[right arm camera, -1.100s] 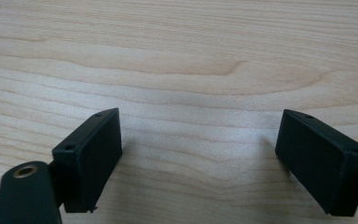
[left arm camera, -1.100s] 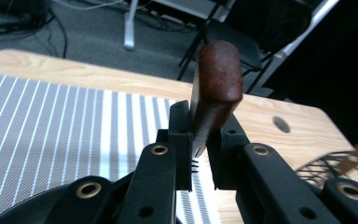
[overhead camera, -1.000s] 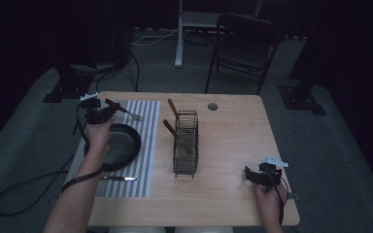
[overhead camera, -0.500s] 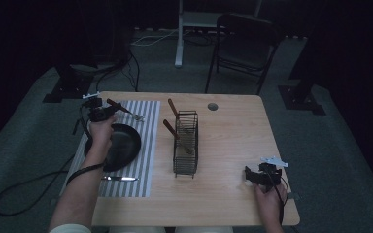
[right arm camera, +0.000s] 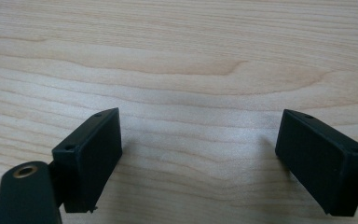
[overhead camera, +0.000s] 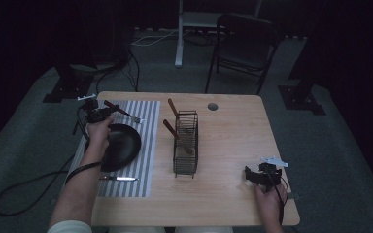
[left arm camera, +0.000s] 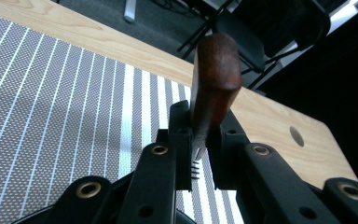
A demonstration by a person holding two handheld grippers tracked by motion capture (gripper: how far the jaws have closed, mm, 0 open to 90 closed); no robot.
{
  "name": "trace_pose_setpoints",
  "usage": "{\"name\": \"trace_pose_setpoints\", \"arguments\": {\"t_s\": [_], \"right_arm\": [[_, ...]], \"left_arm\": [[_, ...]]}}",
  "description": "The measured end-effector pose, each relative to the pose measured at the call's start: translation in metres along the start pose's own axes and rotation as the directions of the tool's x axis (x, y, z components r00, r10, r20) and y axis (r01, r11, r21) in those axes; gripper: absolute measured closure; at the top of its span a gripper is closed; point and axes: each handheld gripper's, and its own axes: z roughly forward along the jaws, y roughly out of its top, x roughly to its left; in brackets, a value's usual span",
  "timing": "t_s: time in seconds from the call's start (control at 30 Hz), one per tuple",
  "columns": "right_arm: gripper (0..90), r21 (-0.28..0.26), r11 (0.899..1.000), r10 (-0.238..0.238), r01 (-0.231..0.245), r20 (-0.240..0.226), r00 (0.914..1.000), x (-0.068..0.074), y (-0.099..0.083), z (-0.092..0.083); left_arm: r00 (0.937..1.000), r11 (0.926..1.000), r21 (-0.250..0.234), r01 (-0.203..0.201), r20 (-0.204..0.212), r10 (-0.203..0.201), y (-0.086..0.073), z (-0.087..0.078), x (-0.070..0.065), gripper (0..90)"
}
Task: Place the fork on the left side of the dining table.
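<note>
Left hand-held gripper (overhead camera: 108,109) clamps fork (overhead camera: 122,112), arm extended over plate (overhead camera: 121,145). Right hand-held gripper (overhead camera: 251,175) open, resting low, well right of plate.

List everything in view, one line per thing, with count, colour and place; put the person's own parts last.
table: one, light wood, centre.
striped mat: one, grey and white, table's left part.
plate: one, black, on the mat.
fork: one, brown wooden handle, metal tines, clamped in the left hand-held gripper above the mat.
knife: one, dark handle, on the mat's near part.
wire rack: one, black, table's middle.
wooden-handled utensils: two, brown, in the rack.
chair: one, black, beyond the table.
left hand-held gripper: black, shut on the fork.
right hand-held gripper: black, open, over bare table.
</note>
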Motion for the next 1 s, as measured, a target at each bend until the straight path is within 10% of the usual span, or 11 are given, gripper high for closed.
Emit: {"name": "trace_pose_setpoints", "arguments": {"t_s": [0.2,0.47,1.0], "right_arm": [[14.2,0.0,1.0,0.0,0.0,0.0,1.0,0.0,0.0,0.0],[14.2,0.0,1.0,0.0,0.0,0.0,1.0,0.0,0.0,0.0],[14.2,0.0,1.0,0.0,0.0,0.0,1.0,0.0,0.0,0.0]], "left_arm": [[0.9975,0.9977,-0.014,0.066,0.027,-0.065,-0.005,0.0,0.015,80.5],[0.9938,0.993,0.051,0.106,-0.036,-0.105,-0.007,0.005,0.034,72.5],[0.9854,0.9849,0.164,0.055,-0.168,-0.027,-0.005,0.02,0.038,57.6]]}}
